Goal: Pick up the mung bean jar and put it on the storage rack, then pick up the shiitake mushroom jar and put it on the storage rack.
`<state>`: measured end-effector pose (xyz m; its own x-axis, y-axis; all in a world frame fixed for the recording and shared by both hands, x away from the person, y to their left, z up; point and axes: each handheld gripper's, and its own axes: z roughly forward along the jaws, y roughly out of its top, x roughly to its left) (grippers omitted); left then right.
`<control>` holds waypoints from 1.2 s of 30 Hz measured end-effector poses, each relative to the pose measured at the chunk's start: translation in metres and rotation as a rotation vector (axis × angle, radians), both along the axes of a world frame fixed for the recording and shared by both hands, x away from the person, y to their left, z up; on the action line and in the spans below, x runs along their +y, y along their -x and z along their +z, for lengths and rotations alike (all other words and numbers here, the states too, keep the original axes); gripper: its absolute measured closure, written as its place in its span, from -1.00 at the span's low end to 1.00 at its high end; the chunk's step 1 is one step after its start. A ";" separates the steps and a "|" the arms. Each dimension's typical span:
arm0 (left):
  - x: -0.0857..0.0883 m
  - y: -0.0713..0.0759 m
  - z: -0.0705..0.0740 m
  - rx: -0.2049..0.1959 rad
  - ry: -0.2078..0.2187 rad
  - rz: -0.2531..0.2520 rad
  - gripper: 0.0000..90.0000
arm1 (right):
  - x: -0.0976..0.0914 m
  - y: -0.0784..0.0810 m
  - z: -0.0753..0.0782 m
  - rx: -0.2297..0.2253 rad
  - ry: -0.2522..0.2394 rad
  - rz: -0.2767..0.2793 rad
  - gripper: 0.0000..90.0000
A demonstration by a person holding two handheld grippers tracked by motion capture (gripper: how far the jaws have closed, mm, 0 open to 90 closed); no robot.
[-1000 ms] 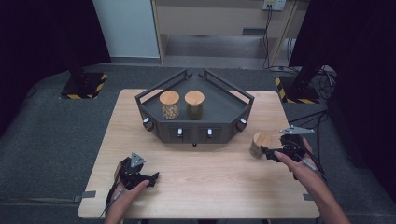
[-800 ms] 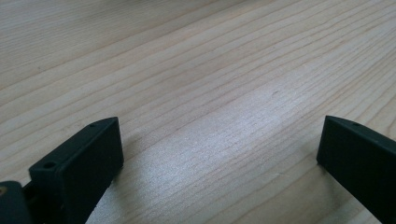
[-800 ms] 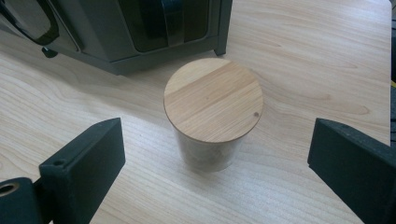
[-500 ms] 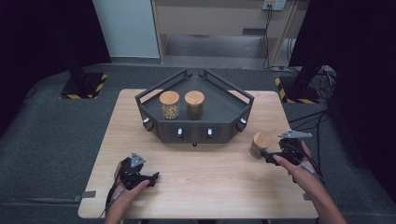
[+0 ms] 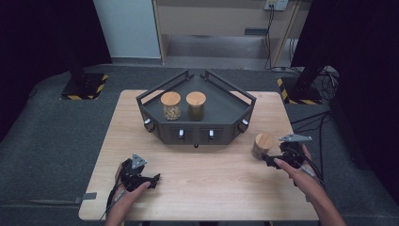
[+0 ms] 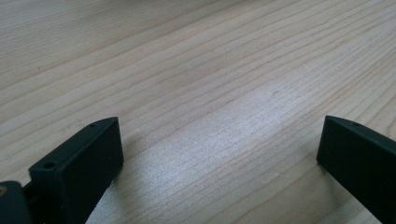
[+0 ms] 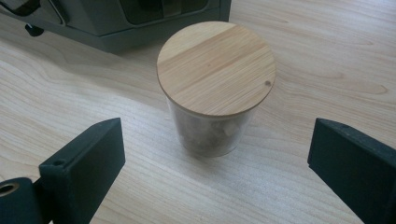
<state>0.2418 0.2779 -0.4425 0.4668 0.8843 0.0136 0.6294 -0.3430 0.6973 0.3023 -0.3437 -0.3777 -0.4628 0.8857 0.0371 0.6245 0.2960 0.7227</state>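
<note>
Two jars [image 5: 183, 104] already stand in the tray [image 5: 235, 113], while the third jar [image 7: 215, 84] waits on the surface [image 5: 211, 183] beside it, just ahead of my right gripper [image 7: 215, 154], spread wide and ungrasped; my left gripper [image 6: 219, 154] rests released.

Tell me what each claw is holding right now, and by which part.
Nothing is held. The right claw stands open before the jar; the left claw is open over the table.

Left gripper [image 5: 151, 179] low, fingers apart, right gripper [image 5: 266, 160] fingers spread wide
</note>
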 end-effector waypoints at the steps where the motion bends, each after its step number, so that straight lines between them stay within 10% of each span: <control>1: 0.000 0.000 0.000 0.000 0.000 0.000 -1.00 | 0.000 0.000 -0.001 0.006 0.001 -0.003 -0.91; 36: 0.000 0.000 0.000 0.000 0.000 0.000 -1.00 | 0.012 -0.017 -0.021 0.045 0.039 -0.016 -0.91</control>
